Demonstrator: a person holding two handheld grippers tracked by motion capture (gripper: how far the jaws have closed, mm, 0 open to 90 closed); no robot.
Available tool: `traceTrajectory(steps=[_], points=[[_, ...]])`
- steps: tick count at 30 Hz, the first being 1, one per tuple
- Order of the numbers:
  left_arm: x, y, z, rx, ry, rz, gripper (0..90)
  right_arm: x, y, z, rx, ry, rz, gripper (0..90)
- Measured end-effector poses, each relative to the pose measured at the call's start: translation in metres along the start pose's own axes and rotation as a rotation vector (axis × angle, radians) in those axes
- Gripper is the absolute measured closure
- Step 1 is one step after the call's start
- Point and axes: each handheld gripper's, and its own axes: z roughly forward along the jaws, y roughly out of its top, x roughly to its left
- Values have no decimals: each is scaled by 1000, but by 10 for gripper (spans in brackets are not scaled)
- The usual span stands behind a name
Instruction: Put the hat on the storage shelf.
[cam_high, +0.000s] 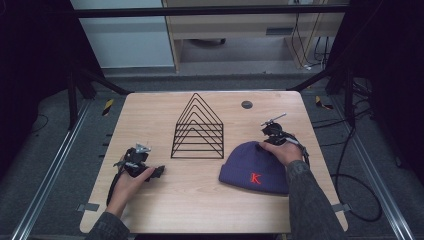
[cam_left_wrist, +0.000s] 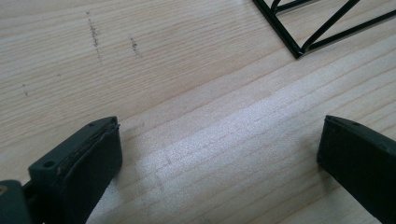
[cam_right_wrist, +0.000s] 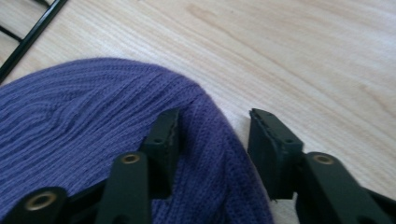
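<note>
Right, here's where you stand. Your right gripper (cam_high: 264, 140) sits at the upper right edge of the purple knit beanie (cam_high: 252, 162), which lies flat on the wooden table (cam_high: 200, 210) in the lower right of the high view, red "K" facing you. In the right gripper view its jaws are partly apart and straddle the rim of the crown: one pad is down on the knit, the other is just outside the edge over bare wood. A fold of fabric sits between them, but the pads don't press on it from both sides yet. So no grip so far.

Your left gripper (cam_high: 159, 171) rests on the table at the lower left of the high view, well apart from the beanie. Its jaws are spread wide in the left gripper view, nothing between them but wood grain, with a corner of the black wire rack (cam_left_wrist: 299, 46) at the top right of that frame.

The wire rack (cam_high: 198, 129) stands upright mid-table, just left of the beanie, nothing hung on it.

My read: you're at the pickup, early on. Done: approach and lining up. Left: pinch the knit, lift, then whatever comes next with the rack, probably draping it there, though that's a guess.
</note>
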Motion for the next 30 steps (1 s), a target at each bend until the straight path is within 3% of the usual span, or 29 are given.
traceTrajectory(steps=[8,16,20,21,24,25,26,29,30], points=[[0,0,0,-1,0,0,0,3,0,1,10,32,-18,758],[0,0,0,-4,-3,4,0,11,1,-14,-32,22,-42,810],[0,0,0,-7,-8,9,0,20,0,-37,-101,35,-85,812],[0,0,0,-7,-10,7,0,27,-2,-51,-136,47,-107,813],[0,0,-1,-5,-19,12,2,33,-4,-63,-175,60,-128,814],[0,1,-2,-15,-22,10,41,40,-7,-79,-215,72,-155,815],[0,1,-2,-15,-22,10,48,40,-7,-79,-215,72,-155,815],[0,3,-6,-59,-33,-11,50,50,-13,-106,-292,96,-175,816],[1,3,-8,-67,-31,-8,50,50,-13,-106,-292,96,-175,816]])
